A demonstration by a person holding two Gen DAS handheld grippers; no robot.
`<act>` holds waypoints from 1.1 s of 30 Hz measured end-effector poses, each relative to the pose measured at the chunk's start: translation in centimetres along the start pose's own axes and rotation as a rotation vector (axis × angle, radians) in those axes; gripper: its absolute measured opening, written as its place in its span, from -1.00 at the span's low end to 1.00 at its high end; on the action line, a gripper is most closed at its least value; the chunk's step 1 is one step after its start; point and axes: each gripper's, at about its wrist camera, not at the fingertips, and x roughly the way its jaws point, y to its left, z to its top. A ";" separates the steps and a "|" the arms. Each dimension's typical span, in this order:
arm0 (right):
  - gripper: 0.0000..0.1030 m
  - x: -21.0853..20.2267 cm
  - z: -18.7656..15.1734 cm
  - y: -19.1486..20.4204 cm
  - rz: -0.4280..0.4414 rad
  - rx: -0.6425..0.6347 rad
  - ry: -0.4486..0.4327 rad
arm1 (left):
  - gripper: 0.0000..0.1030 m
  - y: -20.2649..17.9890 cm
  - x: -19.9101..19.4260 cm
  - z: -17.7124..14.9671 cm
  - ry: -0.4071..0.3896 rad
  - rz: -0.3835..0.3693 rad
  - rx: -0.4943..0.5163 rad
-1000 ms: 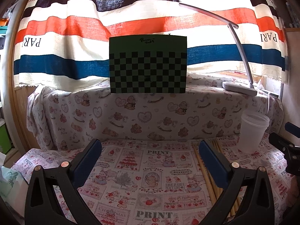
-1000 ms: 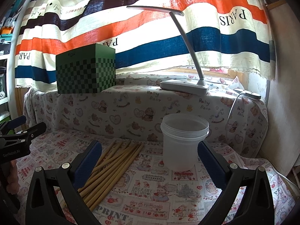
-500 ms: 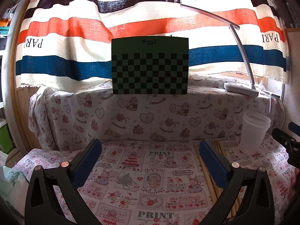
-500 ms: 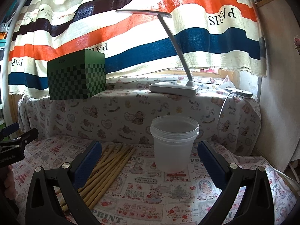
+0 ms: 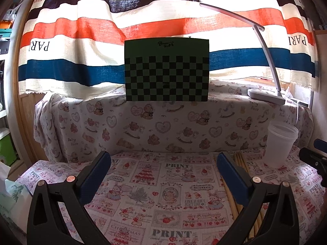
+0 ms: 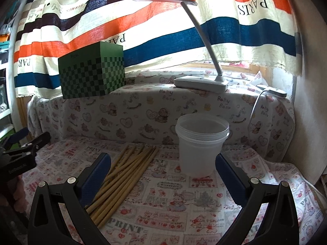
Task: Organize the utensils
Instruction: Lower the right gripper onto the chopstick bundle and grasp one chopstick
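Several yellow wooden chopsticks [image 6: 124,171] lie side by side on the printed tablecloth, left of a translucent plastic cup [image 6: 201,143] that stands upright and holds nothing. My right gripper [image 6: 162,163] hovers open above the cloth, its left finger over the chopsticks and its right finger beside the cup. In the left wrist view the chopsticks [image 5: 242,163] run behind the right finger, and the cup [image 5: 280,143] stands at the far right. My left gripper [image 5: 163,163] is open over bare cloth with nothing between its fingers. Each gripper shows at the edge of the other's view.
A raised ledge under bear-print cloth runs along the back. On it sit a green checkered box [image 5: 166,71] and a white desk lamp [image 6: 201,81]. A striped curtain hangs behind. A white wall [image 6: 306,122] closes the right side.
Both views have shifted a little. The right wrist view has tilted, and the cup and chopsticks sit slightly differently in its frame. Both grippers stay open, and nothing on the table has moved.
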 end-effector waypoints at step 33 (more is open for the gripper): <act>-0.47 10.2 -1.4 8.1 0.174 0.165 0.550 | 0.99 0.3 0.3 0.3 -0.001 0.059 -0.021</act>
